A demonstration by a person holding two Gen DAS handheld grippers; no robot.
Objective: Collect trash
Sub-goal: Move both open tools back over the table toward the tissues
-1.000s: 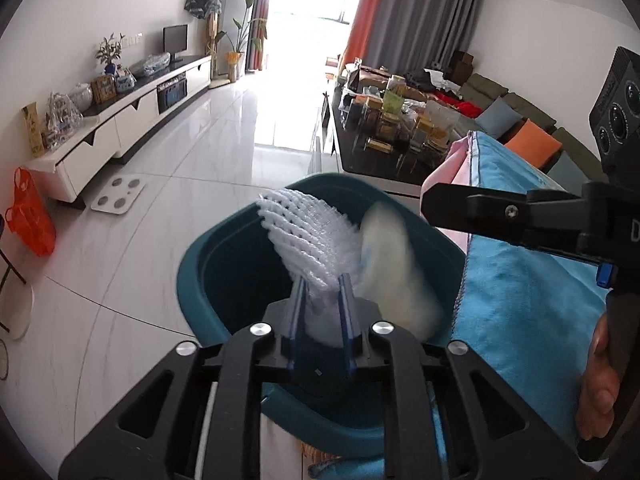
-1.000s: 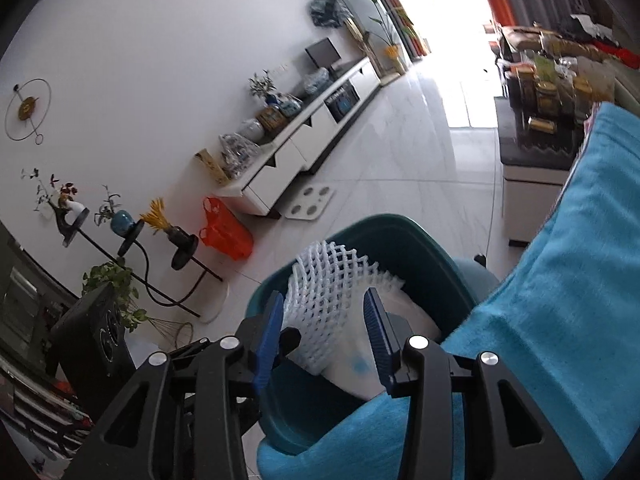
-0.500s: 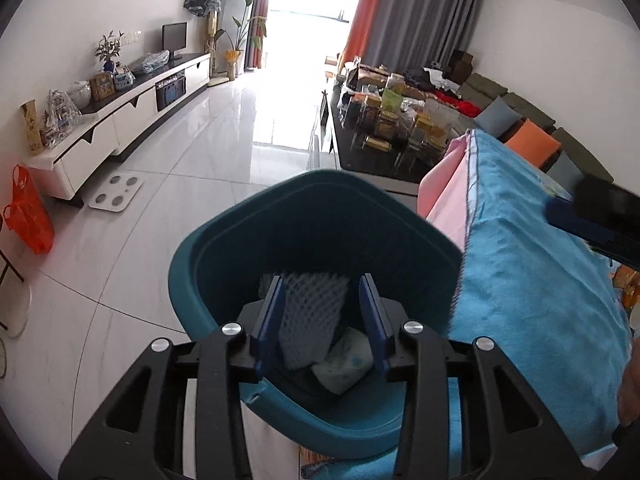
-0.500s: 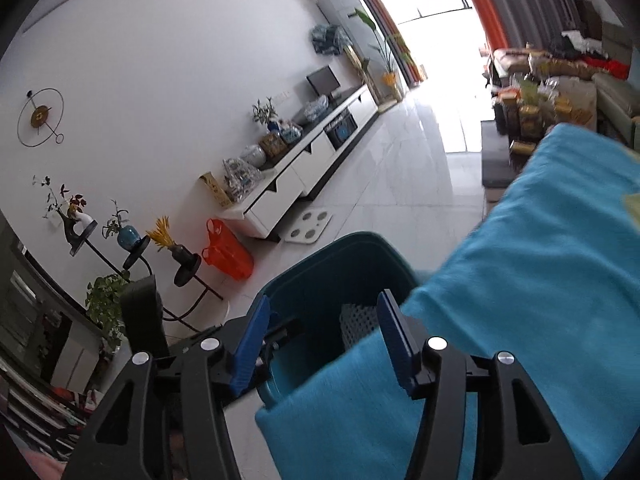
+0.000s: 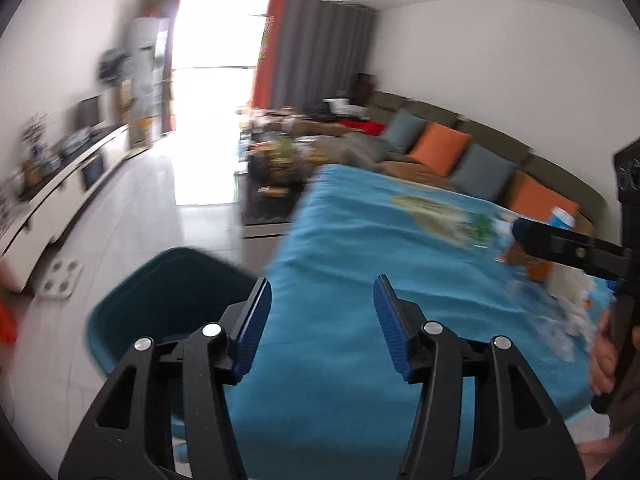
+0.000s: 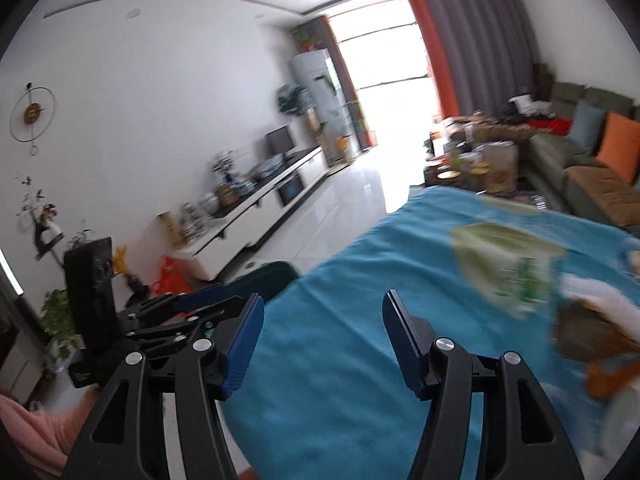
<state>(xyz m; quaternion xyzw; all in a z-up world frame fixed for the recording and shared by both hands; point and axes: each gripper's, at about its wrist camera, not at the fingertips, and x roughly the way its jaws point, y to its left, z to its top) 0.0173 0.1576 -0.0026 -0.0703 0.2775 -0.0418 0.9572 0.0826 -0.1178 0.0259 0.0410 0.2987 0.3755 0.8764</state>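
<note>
My left gripper [image 5: 322, 320] hangs over the near edge of the blue-clothed table [image 5: 360, 248]; its jaws are opening and nothing is between them. The teal bin [image 5: 168, 292] stands on the floor below it to the left. My right gripper [image 6: 322, 332] is over the same cloth, jaws opening and empty. Ahead of it to the right lies blurred trash: a green and beige packet [image 6: 508, 268], white crumpled pieces [image 6: 600, 292] and brown and orange scraps [image 6: 592, 340]. The left wrist view shows the packet [image 5: 436, 216] and the white pieces [image 5: 568, 292] at far right.
A person's hand [image 5: 604, 352] holds the right gripper's handle at the right edge. Beyond the table stand a cluttered coffee table [image 5: 276, 160] and a sofa with orange and grey cushions [image 5: 440, 148]. A white TV cabinet [image 6: 256, 208] lines the left wall. A white scale [image 5: 60, 276] lies on the floor.
Each gripper held a white foam net over the bin; both nets dropped into it. Both grippers then swung right and up over the blue cloth, jaws spreading wider.
</note>
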